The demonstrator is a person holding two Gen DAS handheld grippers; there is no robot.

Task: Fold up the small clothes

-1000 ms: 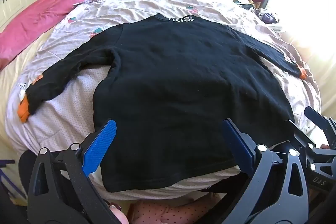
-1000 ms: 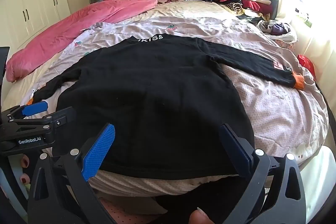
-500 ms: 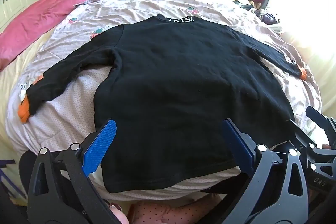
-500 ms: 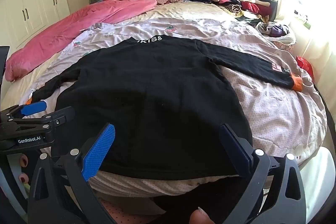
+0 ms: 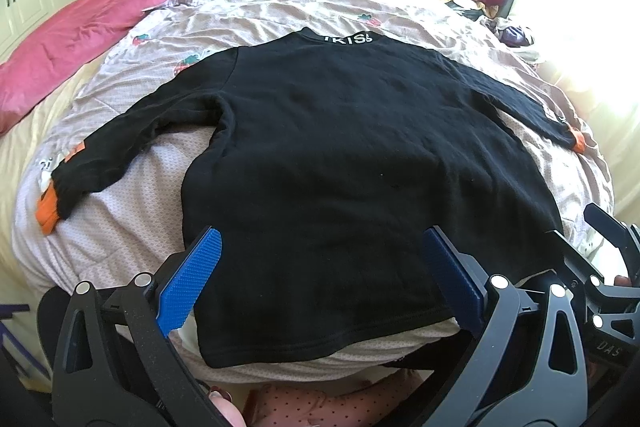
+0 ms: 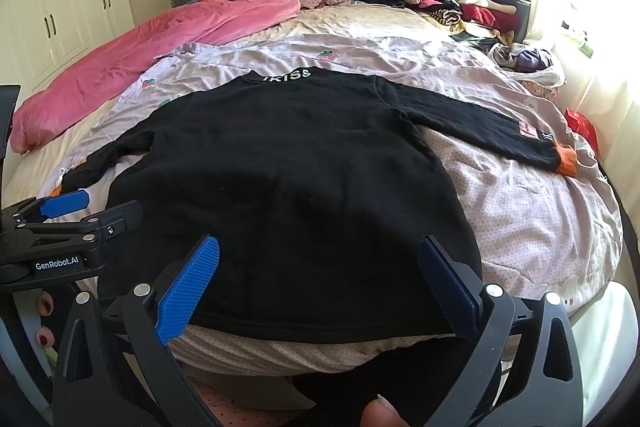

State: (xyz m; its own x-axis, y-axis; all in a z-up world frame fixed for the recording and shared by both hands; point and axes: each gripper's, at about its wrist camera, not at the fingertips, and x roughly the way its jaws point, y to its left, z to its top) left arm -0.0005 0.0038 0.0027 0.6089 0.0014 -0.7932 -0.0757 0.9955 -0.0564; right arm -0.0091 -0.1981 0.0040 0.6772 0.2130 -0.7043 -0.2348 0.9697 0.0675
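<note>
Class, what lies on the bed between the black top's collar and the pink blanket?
Only wrinkled bedsheet between collar and pink blanket, seen in both views.

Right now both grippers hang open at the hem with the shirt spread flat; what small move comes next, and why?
Probably a sleeve fold first. The black shirt lies flat, back up, both sleeves spread wide, and neither the left gripper nor the right gripper holds cloth. I would send the right gripper toward the right sleeve cuff to bring it across the body.
</note>
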